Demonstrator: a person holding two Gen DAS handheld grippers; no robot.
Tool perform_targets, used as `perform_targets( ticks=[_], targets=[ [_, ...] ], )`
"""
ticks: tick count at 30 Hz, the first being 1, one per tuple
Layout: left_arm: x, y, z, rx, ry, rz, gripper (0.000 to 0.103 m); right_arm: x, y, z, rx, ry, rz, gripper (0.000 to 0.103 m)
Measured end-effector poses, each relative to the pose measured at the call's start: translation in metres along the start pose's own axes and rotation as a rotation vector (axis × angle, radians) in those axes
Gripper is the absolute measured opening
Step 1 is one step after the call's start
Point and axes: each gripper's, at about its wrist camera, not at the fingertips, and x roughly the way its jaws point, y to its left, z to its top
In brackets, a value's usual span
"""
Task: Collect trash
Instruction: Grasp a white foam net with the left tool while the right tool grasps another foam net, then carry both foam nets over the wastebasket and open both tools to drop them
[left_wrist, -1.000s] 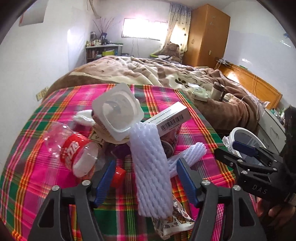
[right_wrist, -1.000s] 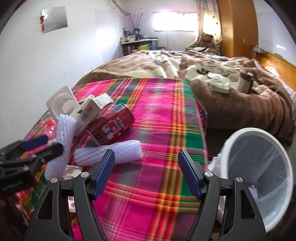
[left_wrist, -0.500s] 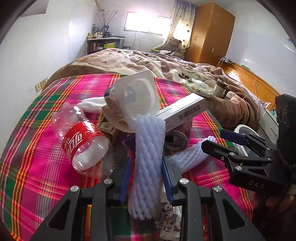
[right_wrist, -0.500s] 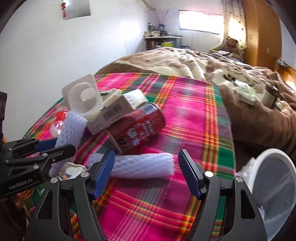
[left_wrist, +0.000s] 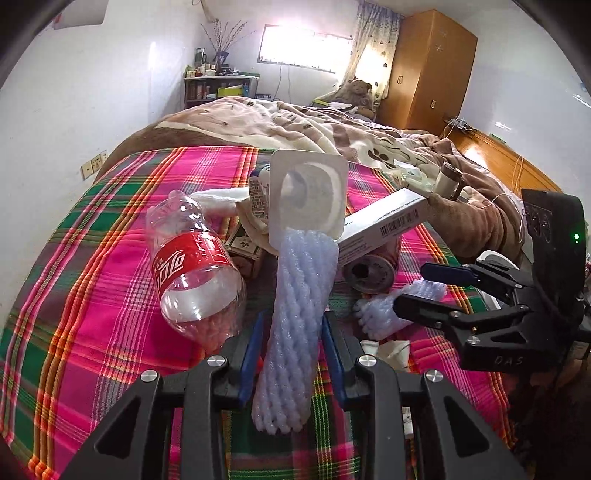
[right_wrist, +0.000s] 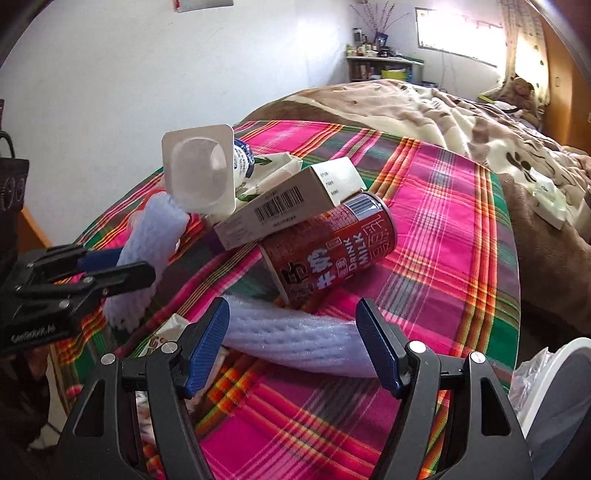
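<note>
A pile of trash lies on the plaid bedcover. My left gripper is shut on a white foam net sleeve, which leans up against a white plastic cup lid. The held sleeve also shows in the right wrist view. My right gripper is open, its fingers on either side of a second foam sleeve lying on the cover. It also shows in the left wrist view. A cola bottle, a white carton and a red milk cup lie in the pile.
A white bin with a plastic liner stands at the right off the bed edge. A brown blanket covers the far bed. A crumpled printed wrapper lies beside my right gripper. A wardrobe stands at the back.
My left gripper closed on the foam sleeve and lifted it slightly. My right gripper moved left and forward from the bin side until its open fingers straddle the second sleeve.
</note>
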Motion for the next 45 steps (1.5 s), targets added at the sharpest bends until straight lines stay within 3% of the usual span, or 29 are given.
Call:
perform_targets(
  ticks=[5, 11, 14, 18, 29, 45],
  targets=[
    [-0.001, -0.002, -0.001, 0.005, -0.006, -0.002, 0.033, -0.005, 0.002, -0.008, -0.071, 0.029, 0.015, 0.072],
    [0.001, -0.001, 0.000, 0.000, -0.001, 0.004, 0.033, 0.002, 0.011, -0.010, -0.196, 0.075, -0.104, 0.072],
    [0.001, -0.003, 0.000, 0.002, 0.001, 0.010, 0.033, 0.009, 0.011, -0.010, -0.182, 0.086, -0.163, 0.072],
    [0.002, -0.007, -0.001, 0.012, 0.004, 0.012, 0.033, 0.001, 0.011, -0.012, -0.150, 0.051, -0.157, 0.072],
    [-0.005, -0.015, -0.004, 0.021, -0.012, 0.009, 0.033, -0.011, 0.010, -0.016, -0.122, -0.003, -0.161, 0.035],
    [-0.004, -0.021, -0.018, 0.027, 0.003, 0.017, 0.033, -0.038, 0.007, -0.028, 0.004, -0.100, -0.136, 0.030]
  ],
)
